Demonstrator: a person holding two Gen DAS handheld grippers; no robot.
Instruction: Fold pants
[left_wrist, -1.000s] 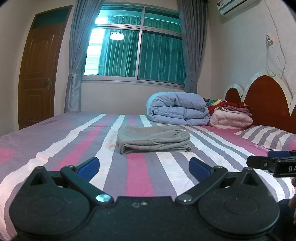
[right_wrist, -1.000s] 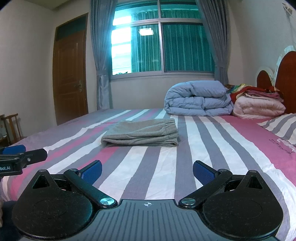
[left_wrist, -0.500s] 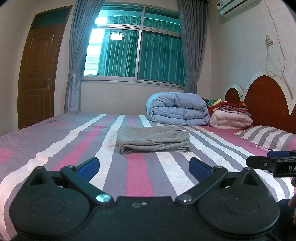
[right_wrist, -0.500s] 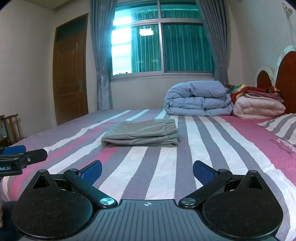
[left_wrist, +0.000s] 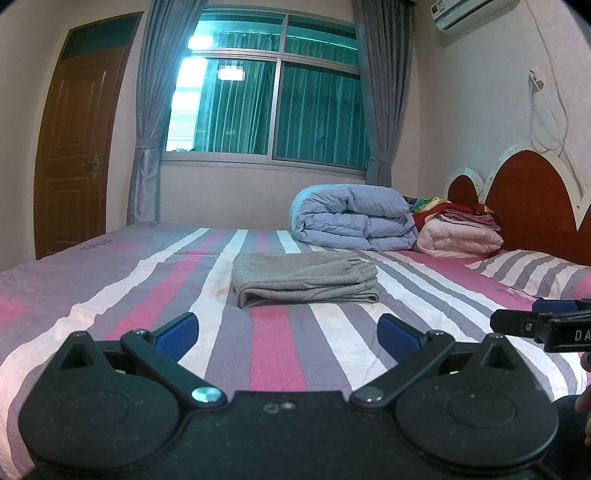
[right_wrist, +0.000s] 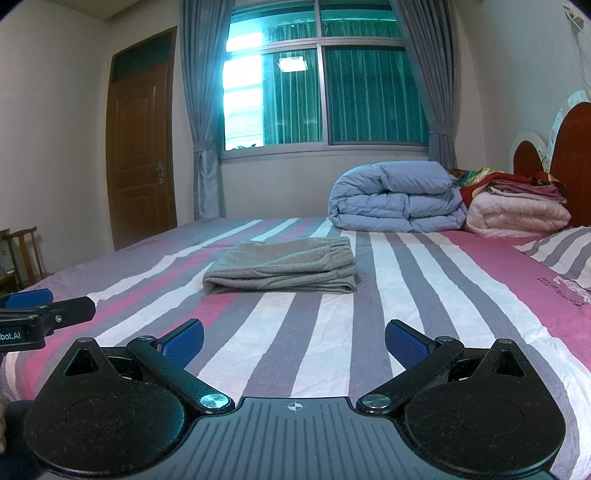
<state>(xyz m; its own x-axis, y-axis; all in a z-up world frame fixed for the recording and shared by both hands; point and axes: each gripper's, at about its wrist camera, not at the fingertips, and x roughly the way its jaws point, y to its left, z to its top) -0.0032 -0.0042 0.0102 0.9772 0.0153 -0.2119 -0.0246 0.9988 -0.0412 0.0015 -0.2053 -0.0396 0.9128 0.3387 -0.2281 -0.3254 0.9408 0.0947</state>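
Observation:
Grey pants (left_wrist: 303, 277) (right_wrist: 284, 266) lie folded into a compact stack on the striped bed (left_wrist: 273, 343) (right_wrist: 424, 295), waistband toward the right. My left gripper (left_wrist: 288, 330) hovers open over the near part of the bed, well short of the pants, nothing between its blue pads. My right gripper (right_wrist: 293, 339) is likewise open and empty, held back from the pants. Each gripper's tip shows at the edge of the other's view: the right one (left_wrist: 535, 325), the left one (right_wrist: 44, 314).
A folded blue duvet (left_wrist: 354, 218) (right_wrist: 399, 199) and a pile of pink and red bedding (left_wrist: 461, 232) (right_wrist: 513, 210) sit at the far side by the red headboard (left_wrist: 535, 199). A striped pillow (left_wrist: 532, 273) lies at right. A wooden chair (right_wrist: 22, 254) stands left of the bed.

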